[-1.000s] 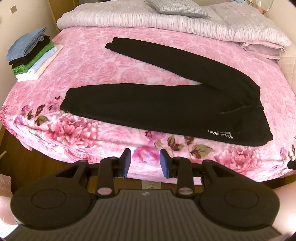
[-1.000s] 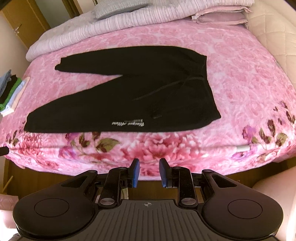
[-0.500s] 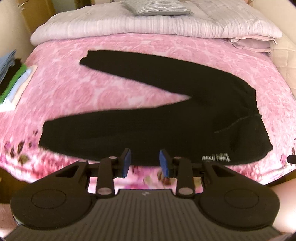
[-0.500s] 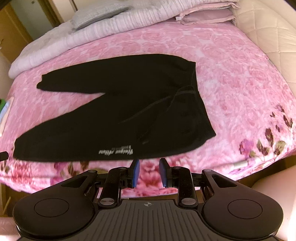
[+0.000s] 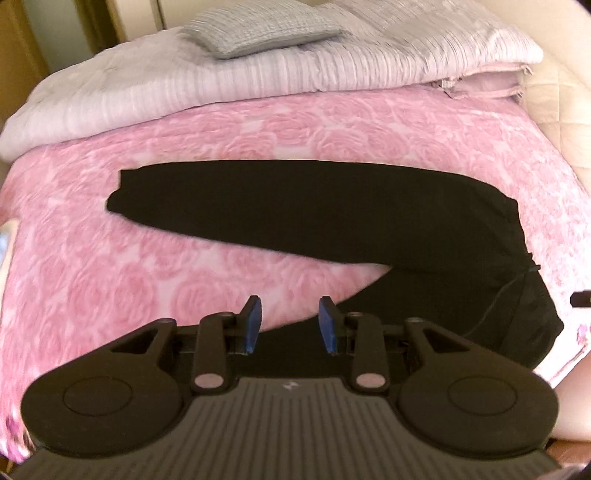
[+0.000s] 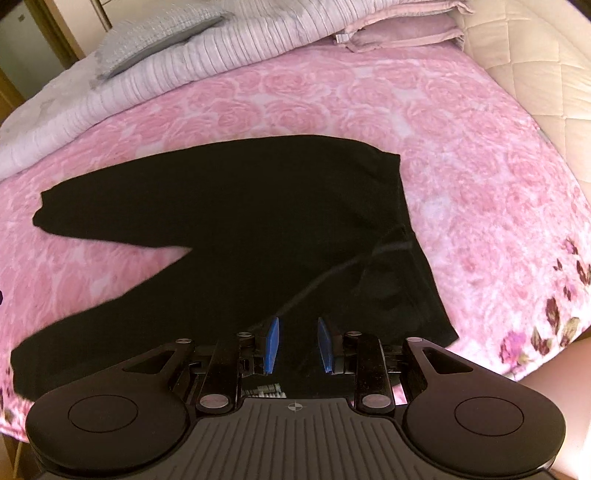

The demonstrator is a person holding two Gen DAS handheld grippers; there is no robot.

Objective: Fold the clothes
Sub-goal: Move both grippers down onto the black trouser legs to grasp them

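Both claws are closing in on the black trousers [image 6: 258, 229], and that is the change that matters: a second ago each one was hanging off the near edge of the bed with the flowered border of the pink bedspread [image 5: 110, 266] under it, and now each is sitting over the garment itself. Lowest in the left wrist view, the left claw [image 5: 290, 325] is standing released, blue pads apart with nothing between them, framing the pink notch where the two legs part, while the near leg is slipping out of sight beneath its body. Lowest in the right wrist view, the right claw [image 6: 295, 345] is likewise released and empty, its pads hanging over black cloth close to the waist end, with the drawstring trailing up and to the right of it. Further up both views, the trousers are lying flat and spread in a V, waistband toward the right of the frame, the far leg reaching to the left. Beyond them the pale quilt [image 5: 258, 74] and the grey pillow [image 5: 258, 29] are filling the top of the frame. By my reading, the approach is nearly over and the near leg looks like the first thing to be pinched and carried across onto the far one; no fold is made yet.
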